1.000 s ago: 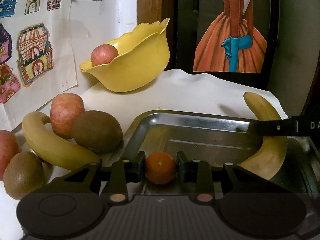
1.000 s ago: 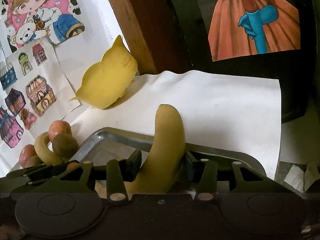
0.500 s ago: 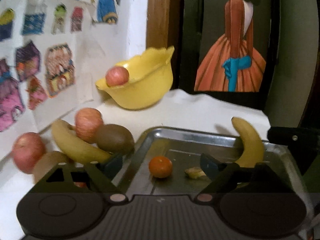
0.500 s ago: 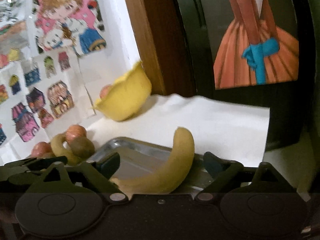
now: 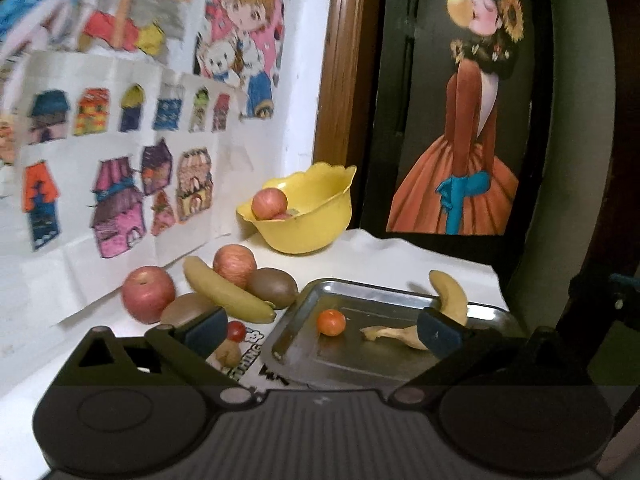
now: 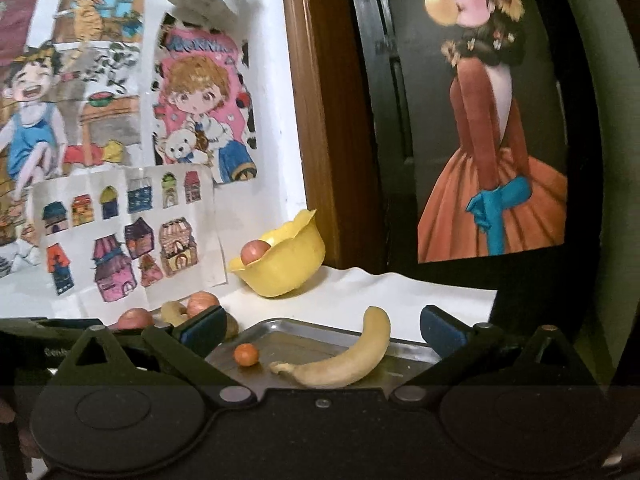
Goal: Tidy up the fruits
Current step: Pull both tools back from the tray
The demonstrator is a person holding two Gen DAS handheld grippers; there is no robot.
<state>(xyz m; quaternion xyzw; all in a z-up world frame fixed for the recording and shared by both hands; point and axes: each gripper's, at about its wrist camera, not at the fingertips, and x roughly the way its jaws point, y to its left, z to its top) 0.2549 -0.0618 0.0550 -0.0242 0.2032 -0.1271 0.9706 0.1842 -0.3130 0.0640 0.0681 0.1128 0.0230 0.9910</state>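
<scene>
Both grippers hang above the near edge of the metal tray (image 5: 304,300), empty. The left gripper (image 5: 320,332) has its jaws spread wide, and the right gripper (image 6: 322,330) is released the same way.

In the tray lie 2 fruits, apart from each other: 1 small orange (image 5: 331,322) toward the left and 1 banana (image 6: 352,356) on the right, its far tip raised over the rim.

Left of the tray, on the white table (image 5: 384,256), a pile holds 2 apples (image 5: 148,294), 1 banana (image 5: 224,294) and 2 kiwis (image 5: 274,287), touching one another. A small red fruit (image 5: 236,331) sits nearer.

At the far side stands 1 yellow bowl (image 5: 316,220) with 1 apple (image 5: 269,204) clearly seen inside.
</scene>
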